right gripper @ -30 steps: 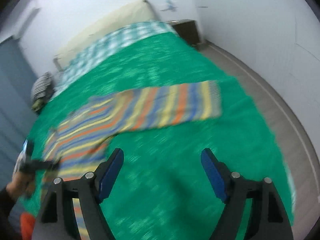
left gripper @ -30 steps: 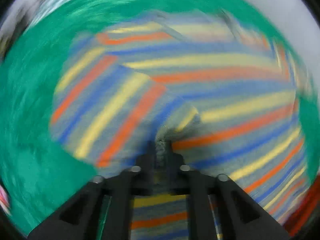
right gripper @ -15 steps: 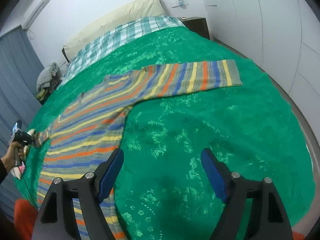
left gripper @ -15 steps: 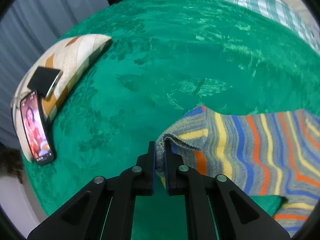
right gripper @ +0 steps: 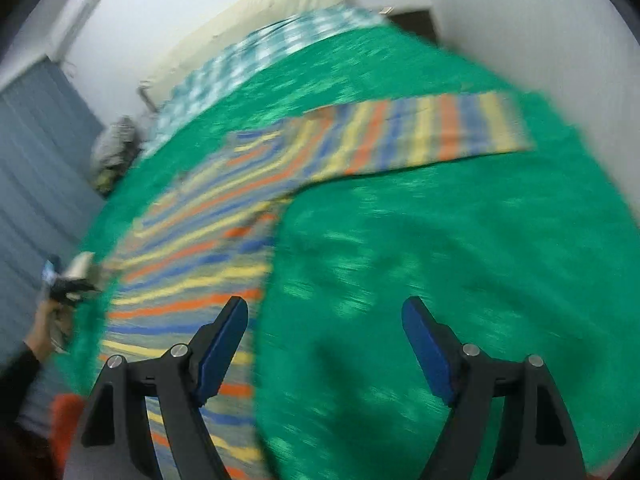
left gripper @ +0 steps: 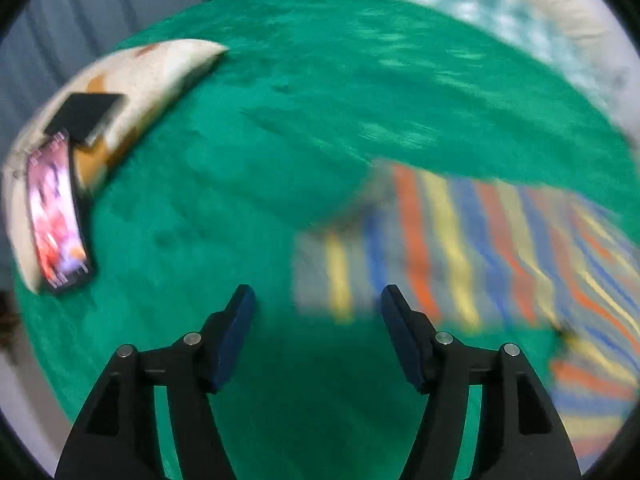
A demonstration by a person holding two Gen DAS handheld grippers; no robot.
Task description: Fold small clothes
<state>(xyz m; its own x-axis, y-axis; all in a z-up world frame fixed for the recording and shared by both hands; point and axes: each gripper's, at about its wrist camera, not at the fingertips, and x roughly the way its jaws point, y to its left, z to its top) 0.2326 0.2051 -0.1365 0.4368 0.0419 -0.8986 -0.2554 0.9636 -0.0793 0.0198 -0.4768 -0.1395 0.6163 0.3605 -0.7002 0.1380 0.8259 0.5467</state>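
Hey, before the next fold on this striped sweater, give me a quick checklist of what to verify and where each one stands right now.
1. Left gripper let go of the sleeve: ok, jaws opening, nothing between them.
2. Right gripper ready to grasp: ok, open and empty.
3. Striped knit sweater spread flat on the green bedspread: ok, both sleeves out.
4. Sleeve cuff lying smooth: cannot tell, blurred.
5. Lit phone on the cream patterned cushion apart from the sweater: ok.

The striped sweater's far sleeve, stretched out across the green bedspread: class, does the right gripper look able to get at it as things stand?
Probably yes. The right gripper is open and empty, and only bare green bedspread lies between it and the sleeve; nothing blocks the way.
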